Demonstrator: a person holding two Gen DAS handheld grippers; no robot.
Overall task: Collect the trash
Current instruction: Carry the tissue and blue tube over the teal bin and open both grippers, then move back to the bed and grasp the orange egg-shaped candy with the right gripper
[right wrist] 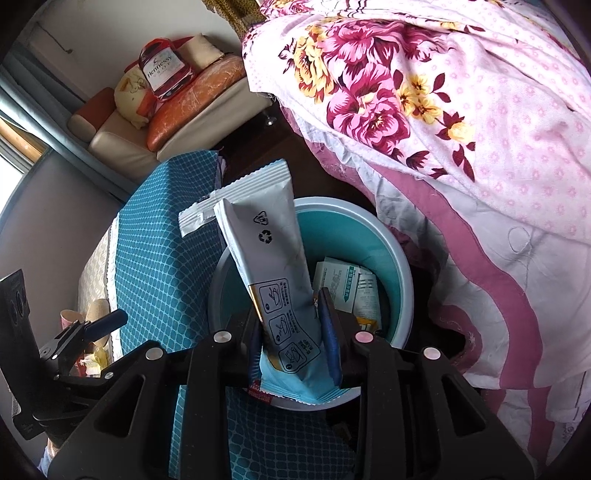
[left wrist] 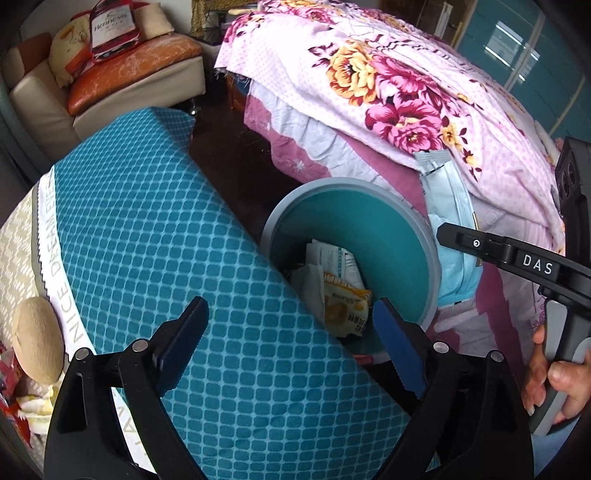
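A round bin with a grey rim (left wrist: 332, 182) and teal inside stands between a cushion and a bed; its rim (right wrist: 332, 203) also shows in the right wrist view. In it lie a yellow snack wrapper (left wrist: 345, 302) and a white-and-green box (right wrist: 343, 284). My left gripper (left wrist: 290, 306) is wide open over the bin's near edge, with nothing between its fingers. My right gripper (right wrist: 290, 310) is shut on a pale blue-and-white pouch (right wrist: 273, 266), which stands upright over the bin's opening. From the left wrist view the pouch (left wrist: 450, 240) hangs at the bin's right rim.
A teal checked cushion (left wrist: 166, 240) lies close against the bin's left side. A pink floral quilt (left wrist: 406, 92) hangs over the bed on the right. Behind stands a sofa (left wrist: 140, 85) with a red printed bag (left wrist: 110, 29). A hand (left wrist: 550, 373) grips the right gripper's handle.
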